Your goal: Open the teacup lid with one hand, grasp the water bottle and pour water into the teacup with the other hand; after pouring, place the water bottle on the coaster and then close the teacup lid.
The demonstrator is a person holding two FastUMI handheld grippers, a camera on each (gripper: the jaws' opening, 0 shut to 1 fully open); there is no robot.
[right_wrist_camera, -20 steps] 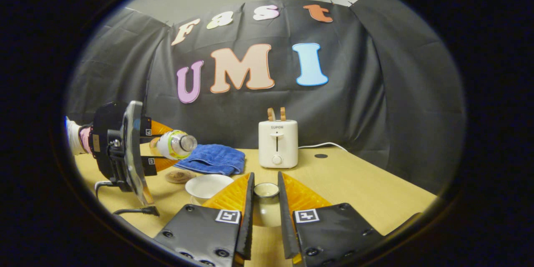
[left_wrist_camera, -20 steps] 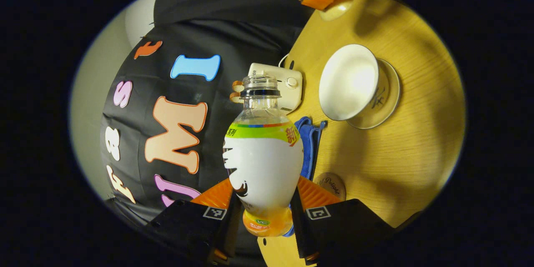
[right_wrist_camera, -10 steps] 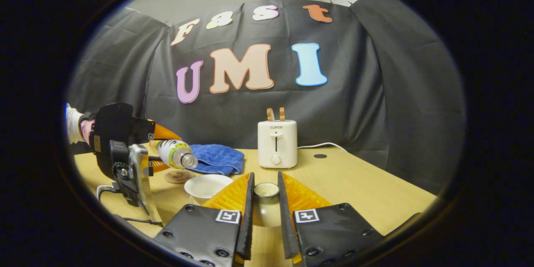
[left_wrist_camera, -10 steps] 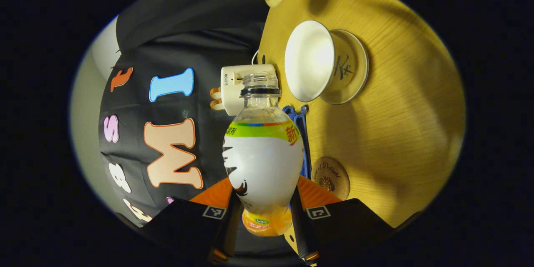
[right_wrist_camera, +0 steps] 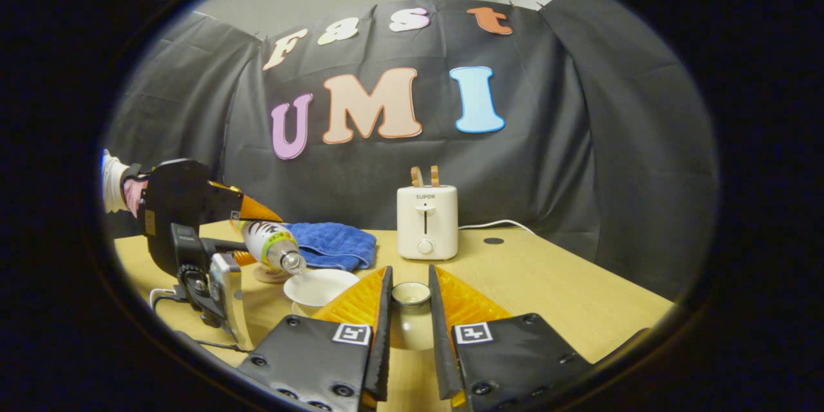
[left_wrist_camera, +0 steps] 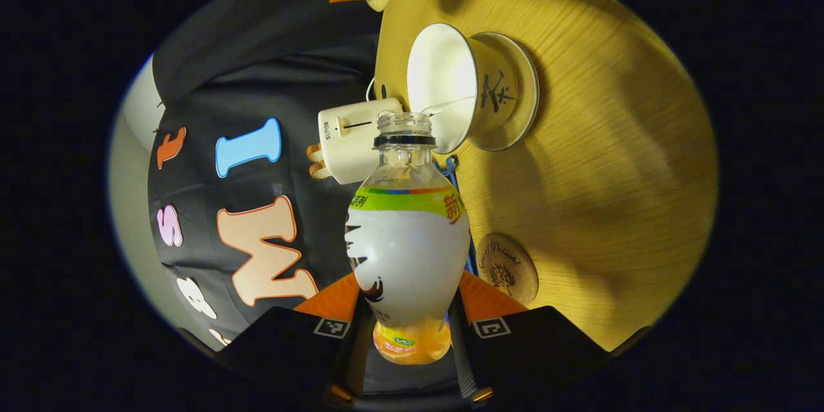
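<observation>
The left gripper clamps the bottle — neck tipped down toward the open cup. The right gripper pinches the lid.

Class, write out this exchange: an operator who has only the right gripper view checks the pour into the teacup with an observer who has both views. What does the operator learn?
Operator: My right gripper holds the teacup lid. Far off, the water bottle is tipped over the teacup. Is water coming out?
Observer: Yes. In the left gripper view a thin stream runs from the bottle's open mouth into the white cup.
Operator: The coaster is half hidden behind the bottle for me. Is it free?
Observer: Yes. The left gripper view shows its whole top bare, with a tree drawing on it, lying flat on the table.
</observation>
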